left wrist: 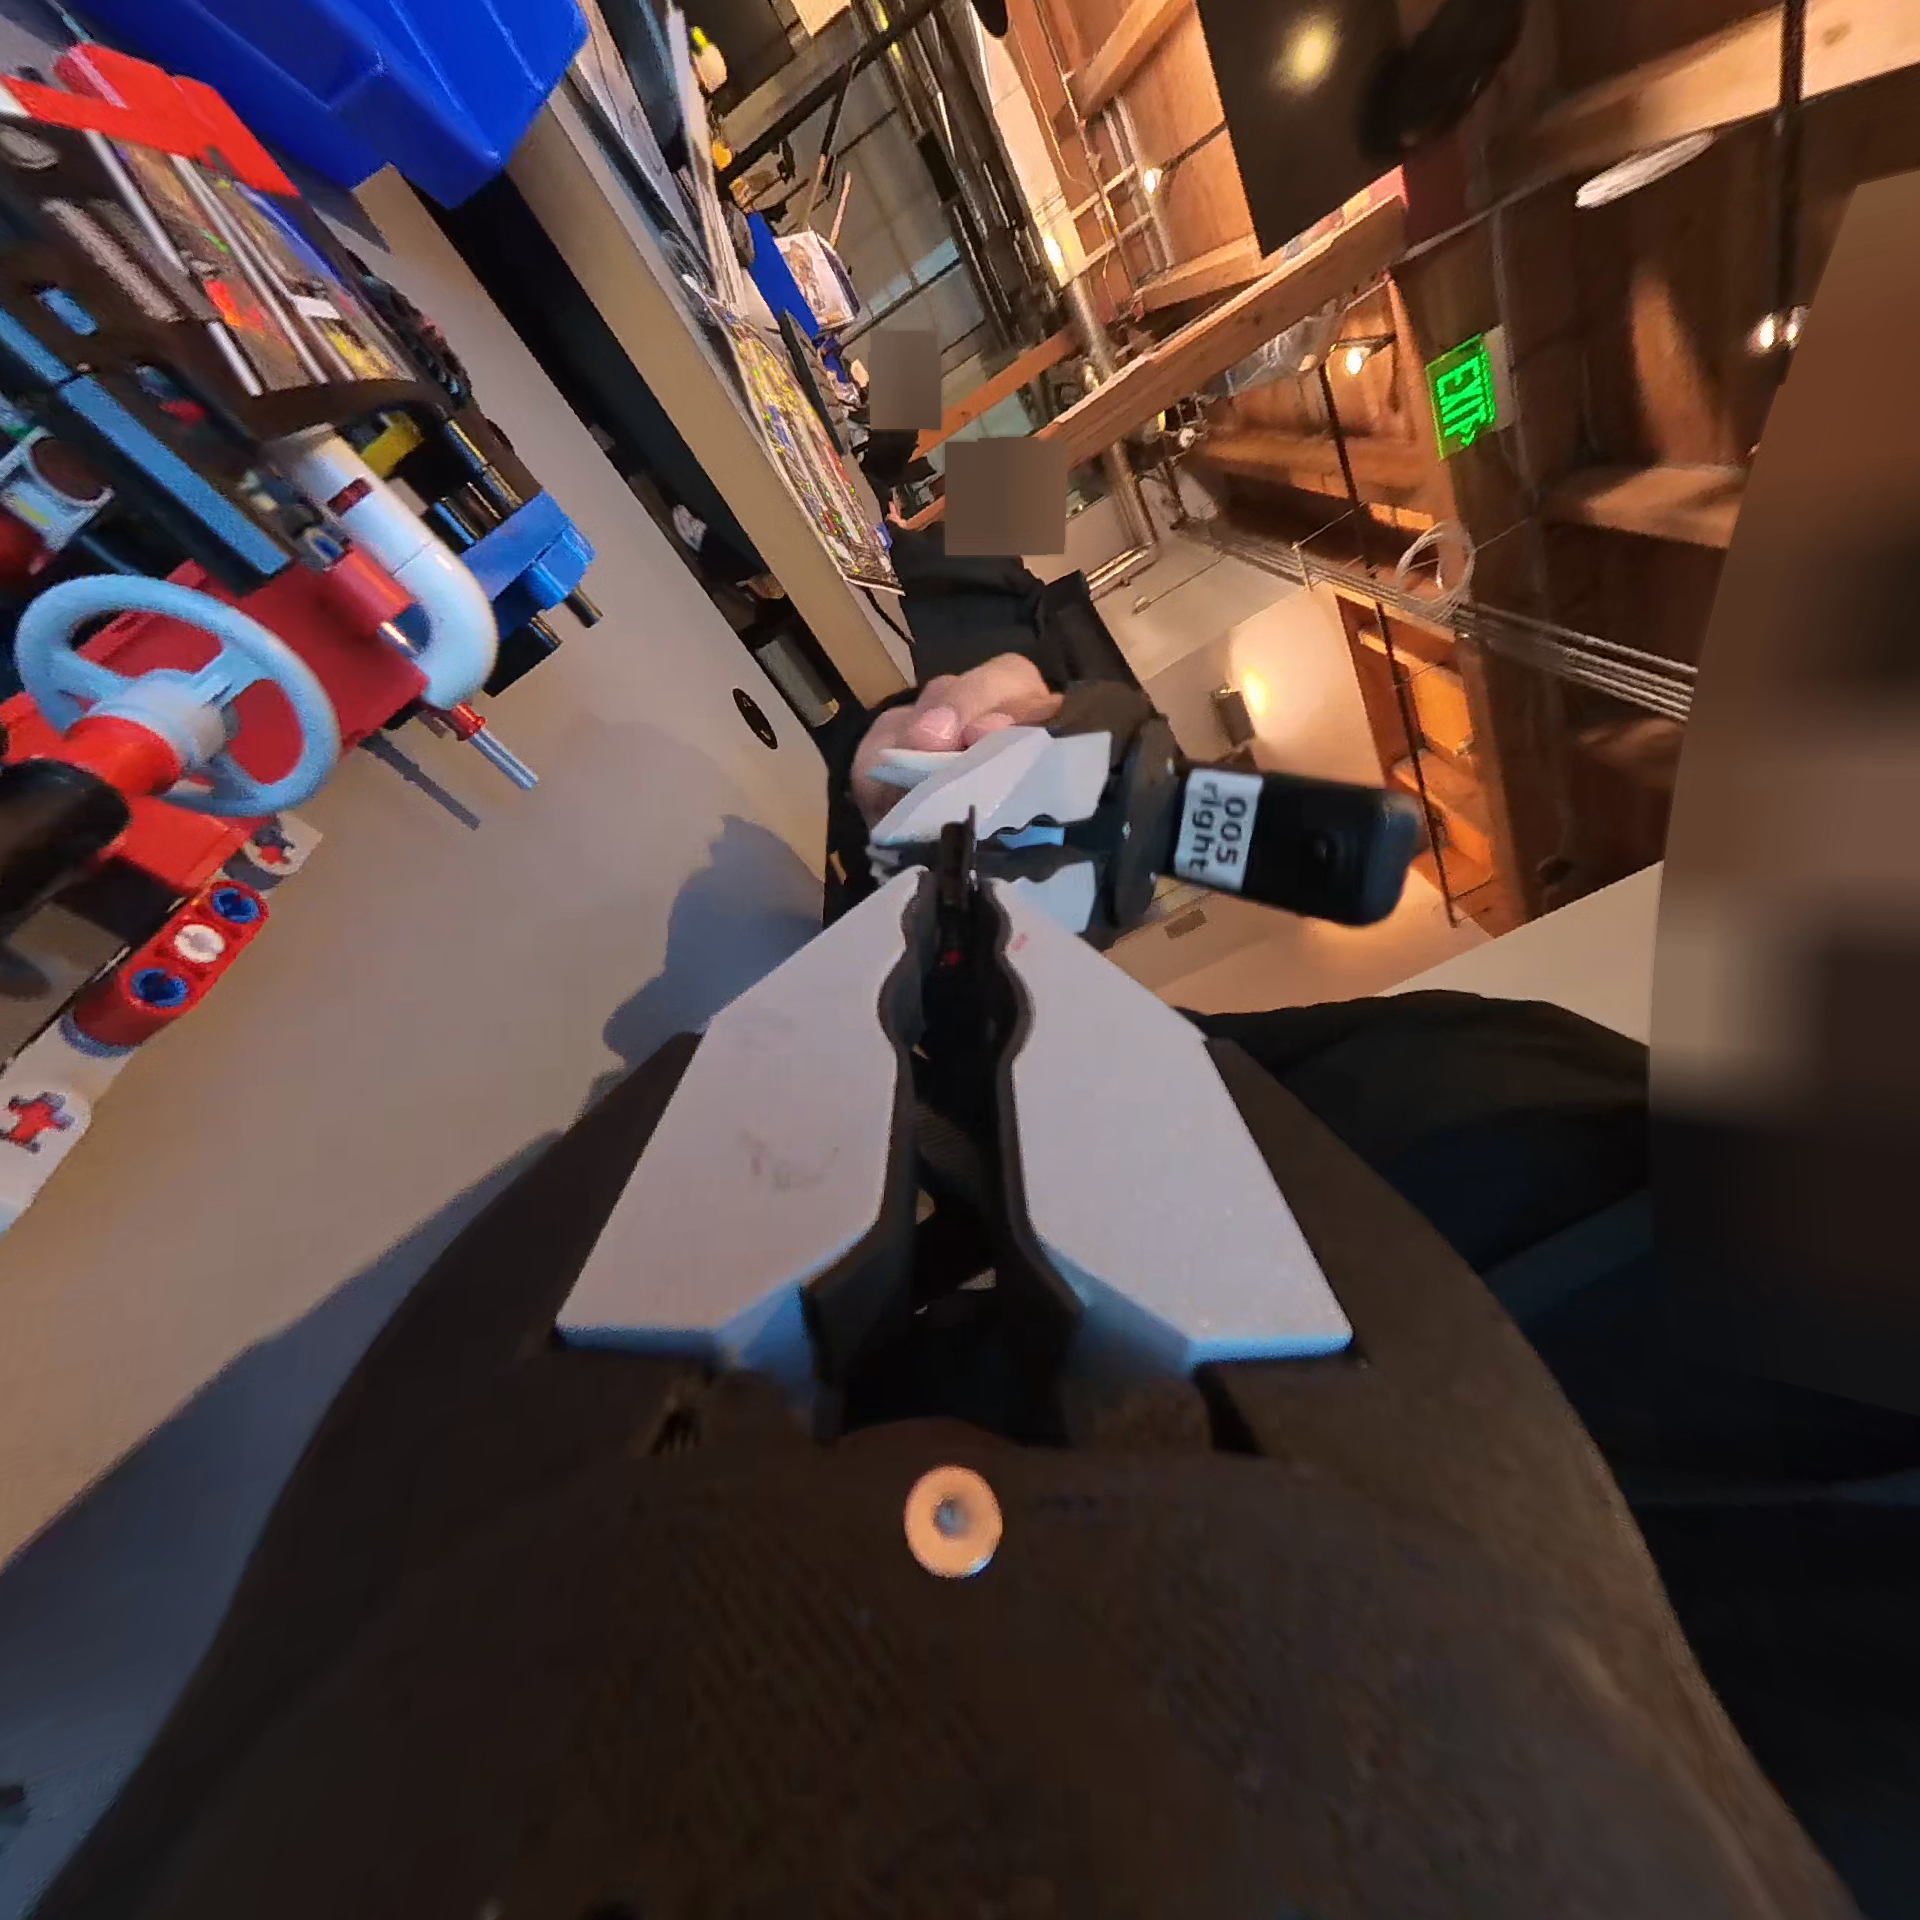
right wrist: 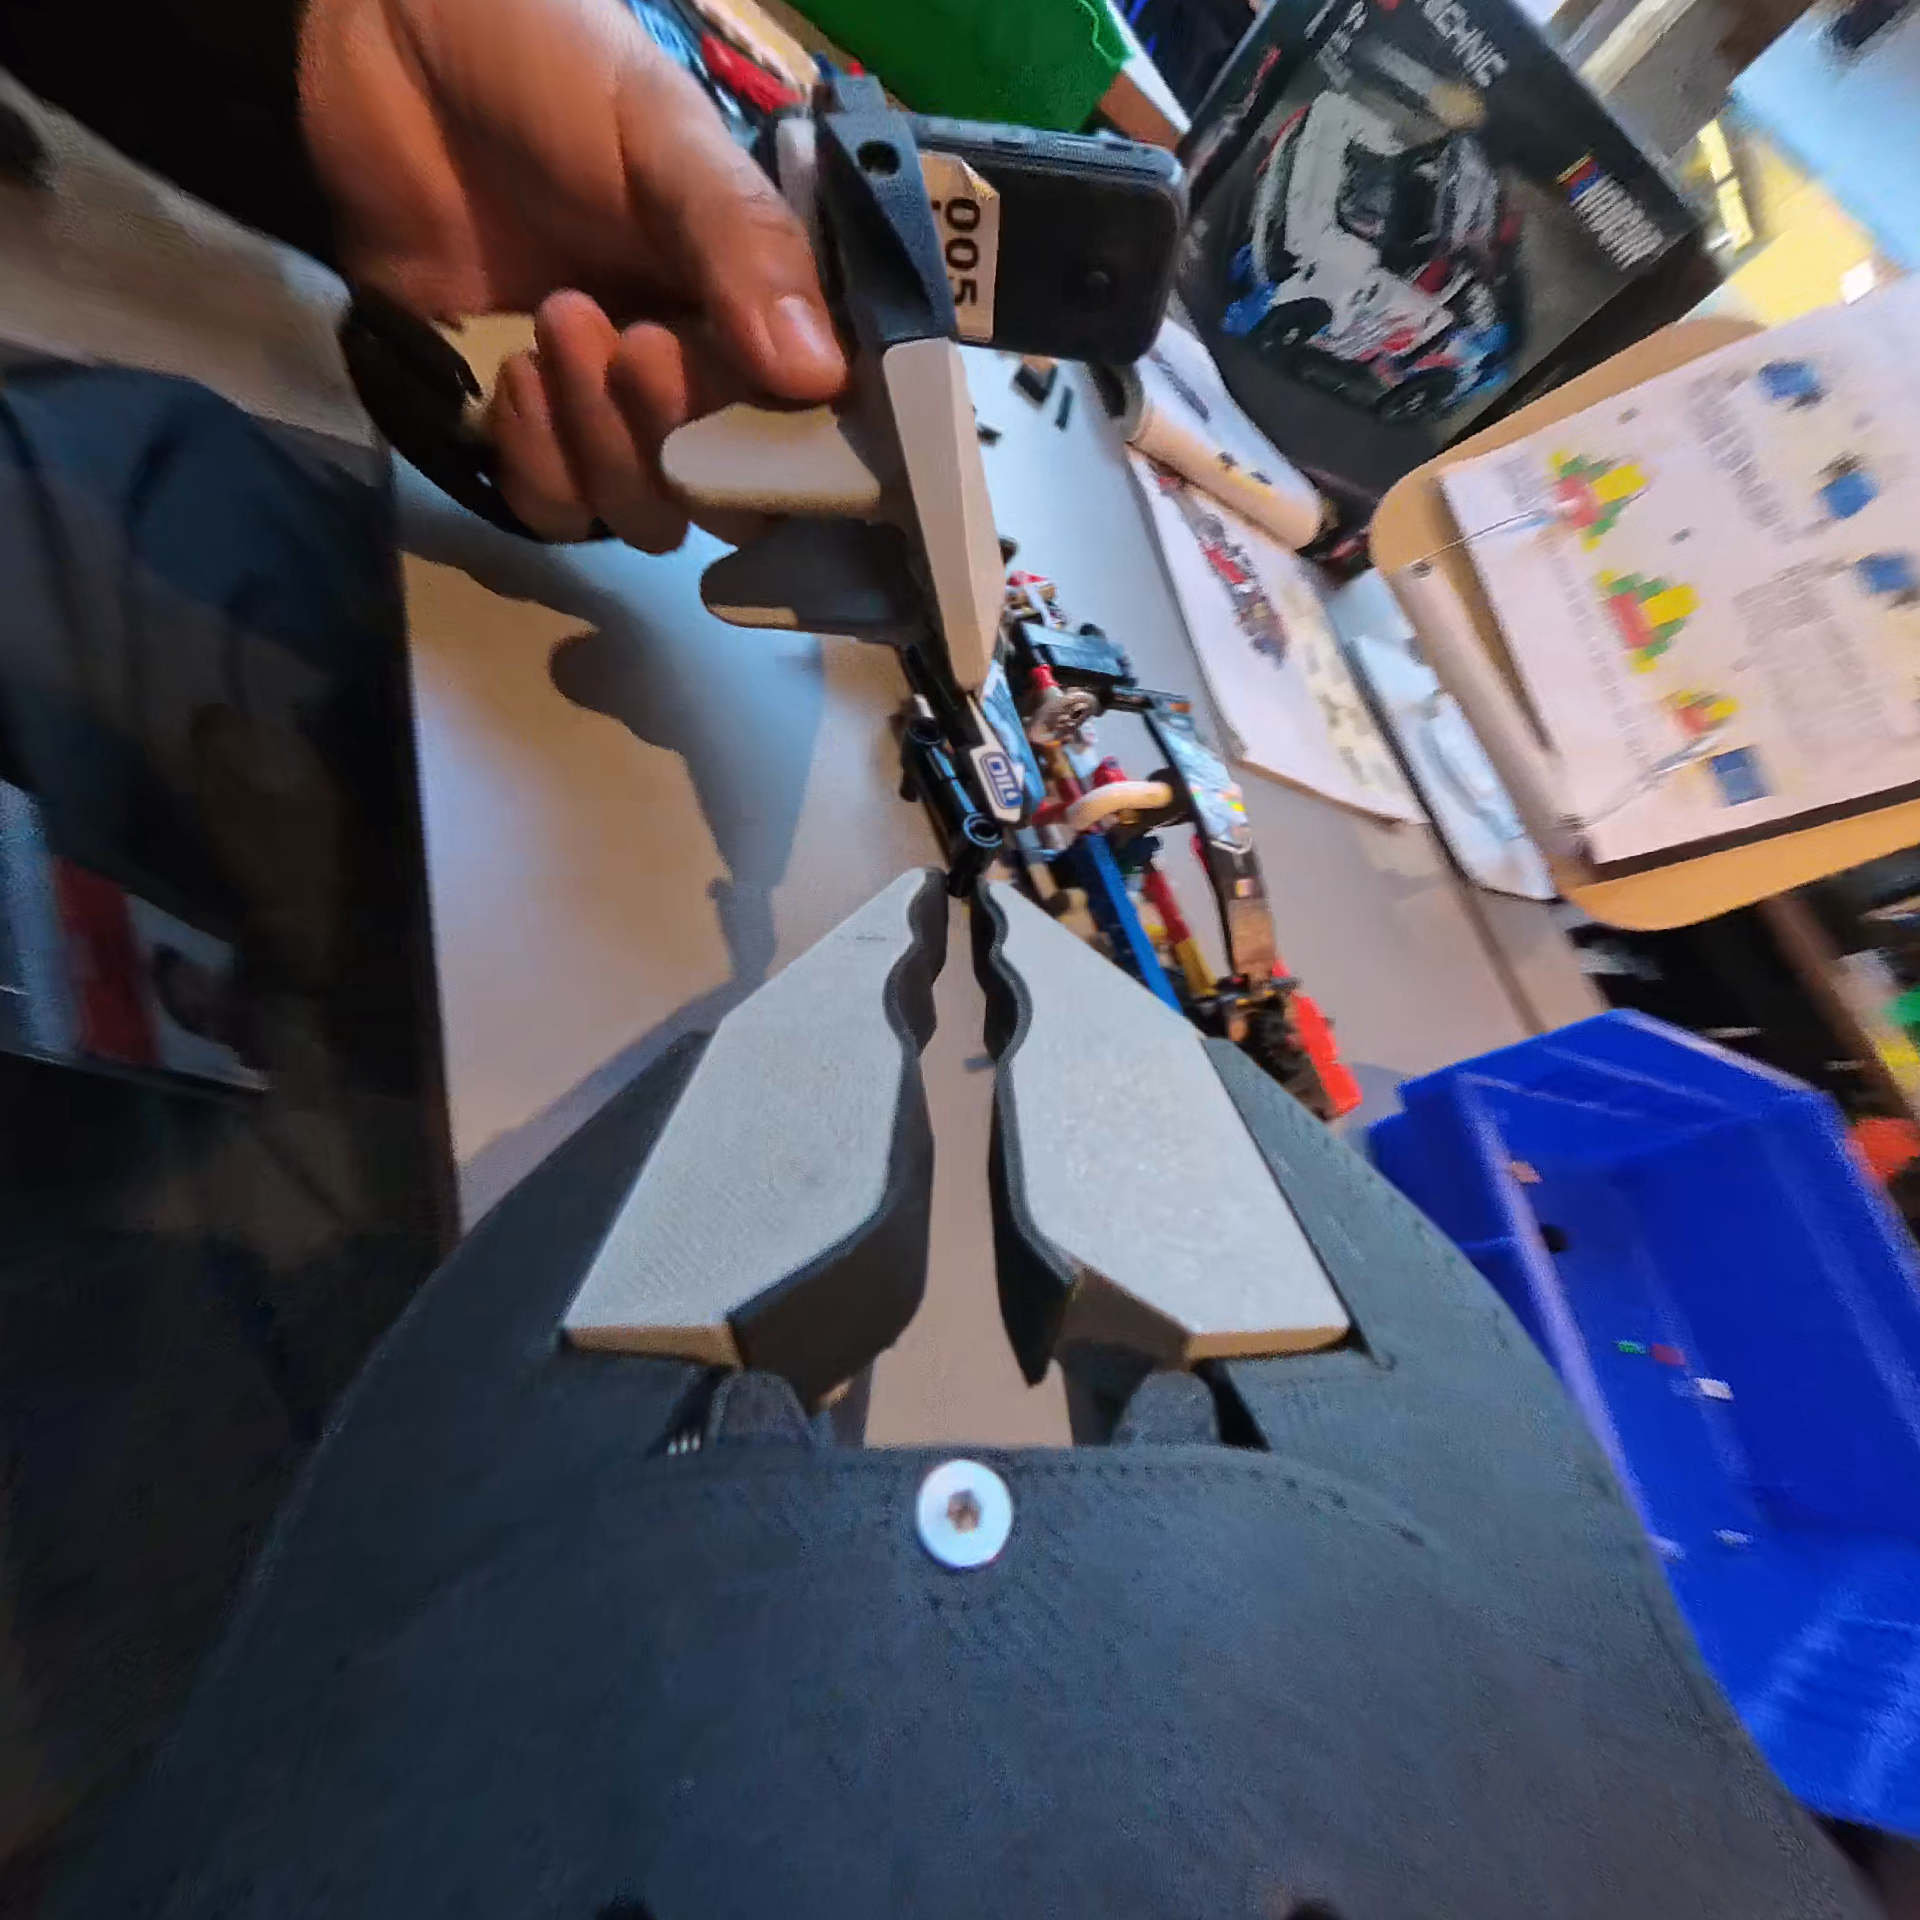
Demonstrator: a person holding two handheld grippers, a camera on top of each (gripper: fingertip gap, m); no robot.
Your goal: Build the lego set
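My left gripper (left wrist: 961, 883) is shut on a thin black lego piece (left wrist: 956, 940) and holds it above the table edge. My right gripper (right wrist: 964, 899) meets it tip to tip, its jaws nearly together on the lower end of the same black pinned piece (right wrist: 951, 769), which carries a blue and white stickered panel (right wrist: 1003, 779). The right gripper also shows in the left wrist view (left wrist: 935, 847), and the left gripper in the right wrist view (right wrist: 961, 675), each held by a hand. The half-built lego car (left wrist: 260, 665) with a pale steering wheel (left wrist: 177, 696) stands on the table behind.
A short red beam with blue pins (left wrist: 166, 966) lies by the car on the beige table (left wrist: 416, 1039). Blue bins (right wrist: 1662, 1299) stand at the side. The set's box (right wrist: 1434, 208) and instruction sheets (right wrist: 1714, 582) lie beyond. A person in dark clothing (left wrist: 997, 623) sits farther back. Less than 4 cm separates the two grippers' tips.
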